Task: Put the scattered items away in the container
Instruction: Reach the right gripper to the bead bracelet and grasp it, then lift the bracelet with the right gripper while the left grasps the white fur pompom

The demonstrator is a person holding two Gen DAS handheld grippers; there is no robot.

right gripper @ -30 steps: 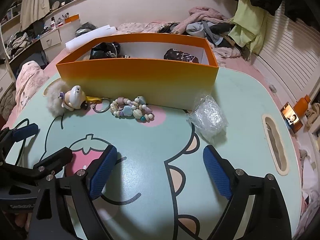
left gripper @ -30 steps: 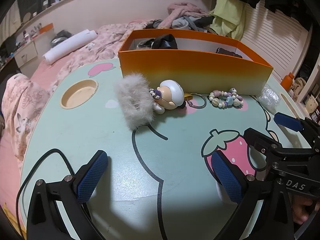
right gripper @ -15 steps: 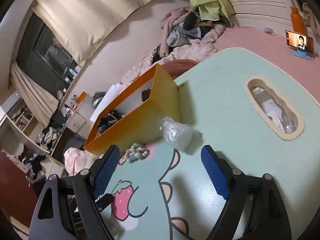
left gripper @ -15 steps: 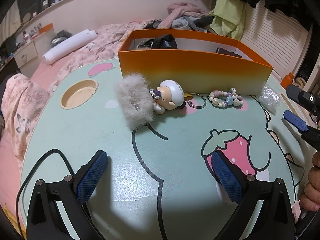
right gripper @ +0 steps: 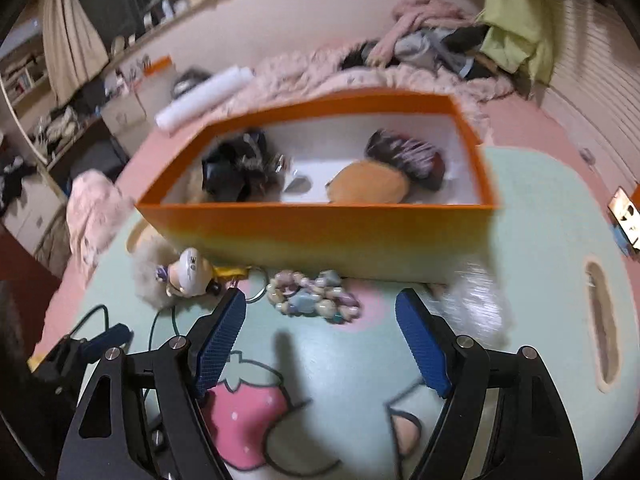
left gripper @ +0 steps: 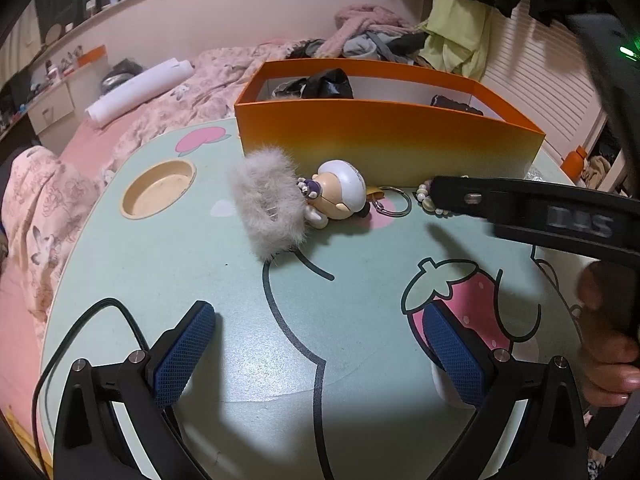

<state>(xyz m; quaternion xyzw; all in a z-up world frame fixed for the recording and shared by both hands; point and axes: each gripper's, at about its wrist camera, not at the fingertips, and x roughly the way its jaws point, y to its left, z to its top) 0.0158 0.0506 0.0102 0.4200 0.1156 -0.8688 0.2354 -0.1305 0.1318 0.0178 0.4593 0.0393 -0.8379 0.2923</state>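
An orange box (left gripper: 384,136) (right gripper: 320,232) stands at the far side of the green cartoon table (left gripper: 200,264), with dark items, an orange pouch and a brush inside. In front of it lie a grey fluffy hair clip (left gripper: 268,204), a doll keychain (left gripper: 340,194) (right gripper: 190,274), a bead bracelet (right gripper: 314,296) and a clear plastic bag (right gripper: 476,300). My left gripper (left gripper: 320,352) is open and empty above the near table. My right gripper (right gripper: 320,340) is open and empty, raised above the bracelet; its arm (left gripper: 532,212) hides the bracelet in the left wrist view.
A round cup recess (left gripper: 158,188) sits at the table's left, a slot recess (right gripper: 602,320) at its right. A black cable (left gripper: 100,316) lies near the left gripper. A bed with pink bedding (left gripper: 180,92) and piled clothes lies behind the table.
My right gripper has swung left and up from the table's right side to above the bracelet, facing the box. Its arm now crosses the left wrist view. The left gripper has not moved.
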